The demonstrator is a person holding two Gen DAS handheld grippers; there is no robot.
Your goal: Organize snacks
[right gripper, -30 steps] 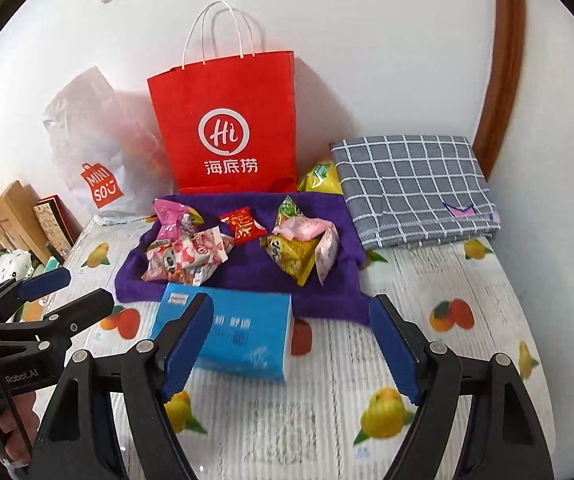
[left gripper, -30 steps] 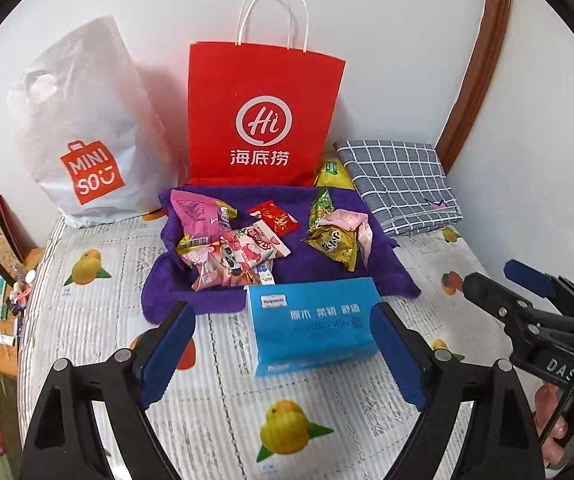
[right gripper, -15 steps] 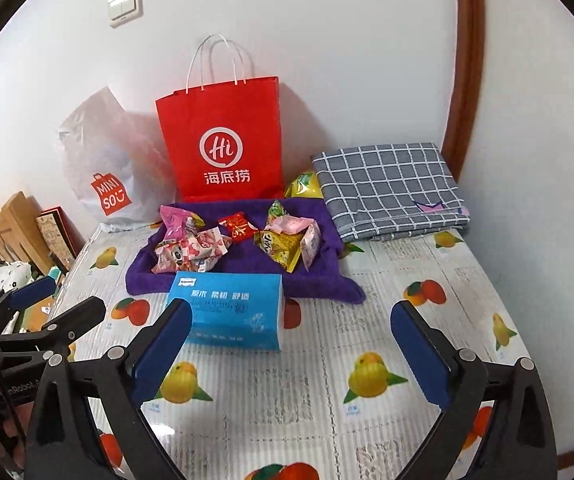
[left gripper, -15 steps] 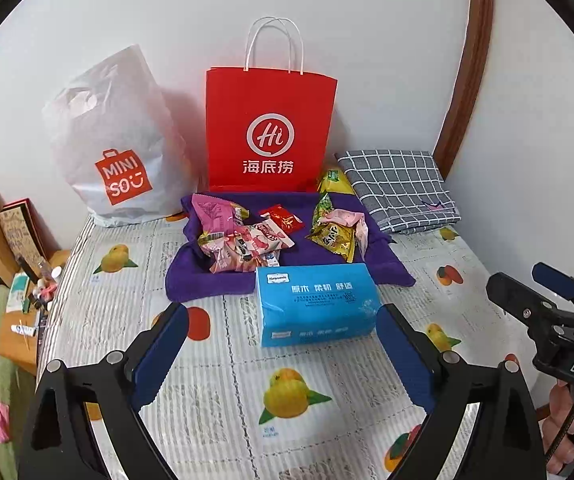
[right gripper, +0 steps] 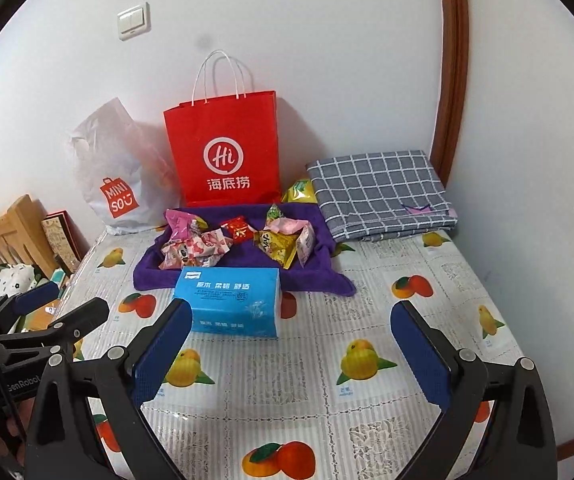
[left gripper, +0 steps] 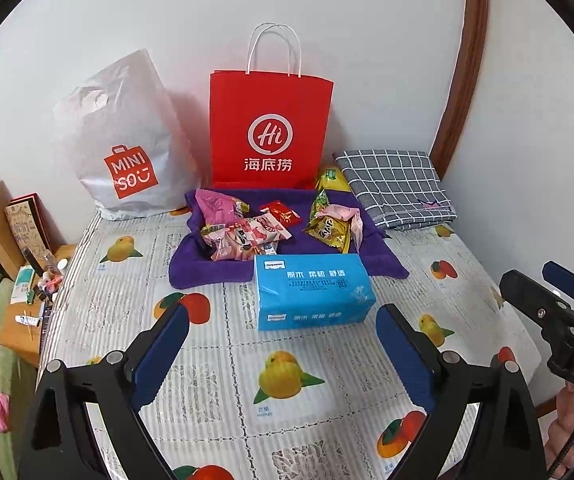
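The snack packets point(left gripper: 247, 232) lie in 2 loose heaps on a purple towel point(left gripper: 191, 268) spread on the bed, just in front of the red paper bag point(left gripper: 271, 128). By the look of them they are light, crinkly foil and plastic pouches: soft, slippery on the flat faces, and their contents probably crush easily. The safest hold is likely a crimped end seam or a puffed corner, pinched gently. The pink packets point(right gripper: 191, 248) overlap, so one may drag its neighbour. The yellow-green pouches point(right gripper: 279, 244) sit to the right, a small red sachet point(left gripper: 281, 212) between the heaps.

A blue tissue pack point(left gripper: 311, 296) lies just in front of the towel; its top line reads 原木 柔韧 舒适. The red bag shows "Hi" and 海底捞. The white plastic bag point(left gripper: 127, 140) reads MINISO. The left hand-held gripper point(left gripper: 281, 348) and the right hand-held gripper point(right gripper: 291, 344) both stand wide apart with nothing between the pads, well short of the snacks. "GenRobot" is printed on the left one.
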